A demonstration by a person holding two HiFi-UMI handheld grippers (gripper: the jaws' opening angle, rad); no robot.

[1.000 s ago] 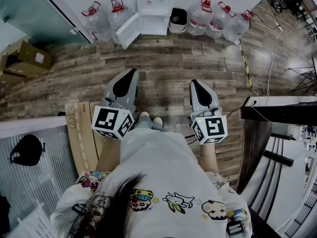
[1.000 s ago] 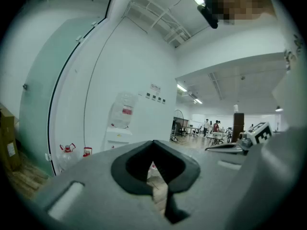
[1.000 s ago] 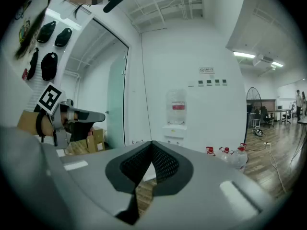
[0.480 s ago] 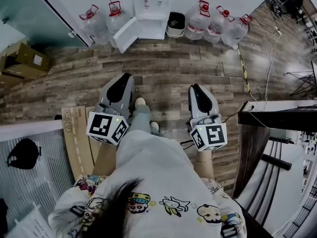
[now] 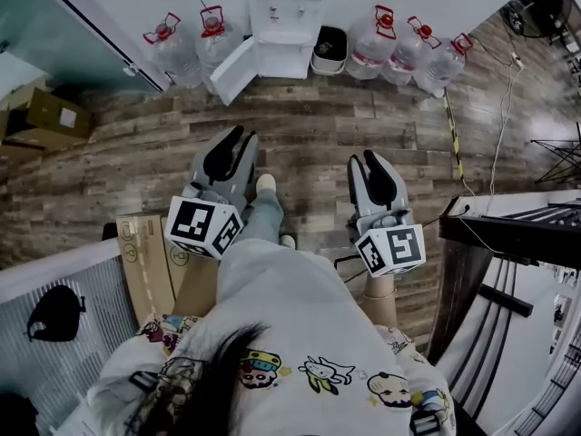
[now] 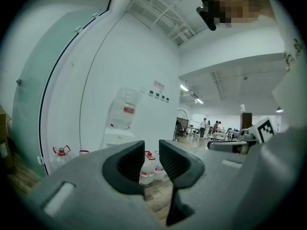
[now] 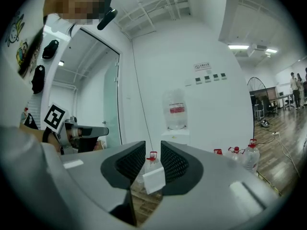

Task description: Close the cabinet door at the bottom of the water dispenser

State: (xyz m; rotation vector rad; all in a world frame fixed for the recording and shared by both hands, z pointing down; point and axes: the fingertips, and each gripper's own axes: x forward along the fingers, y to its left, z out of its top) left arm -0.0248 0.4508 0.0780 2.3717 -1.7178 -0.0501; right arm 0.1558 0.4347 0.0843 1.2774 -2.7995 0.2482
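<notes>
At the far left, cardboard boxes sit by a glass partition. Along the white wall come two water jugs with red caps, then the cabinet door — swung wide open to the left from the bottom of the water dispenser, its free edge near the jugs. Right of the dispenser stands a small dark-mouthed bin, touching it or just beside it (hard to tell which), and three more jugs follow.

Nearer the person, over the wooden floor, the left gripper points toward the dispenser, well apart from the door. Its jaws have just been opening and stand a little apart, with nothing between them; only distant jugs show through the gap. The right gripper is held beside it, on the other side of the person's shoe. Its jaws have also just been opening and stand parted and empty — in the right gripper view the far-off door shows through the gap. A dark table edges in at the right.
</notes>
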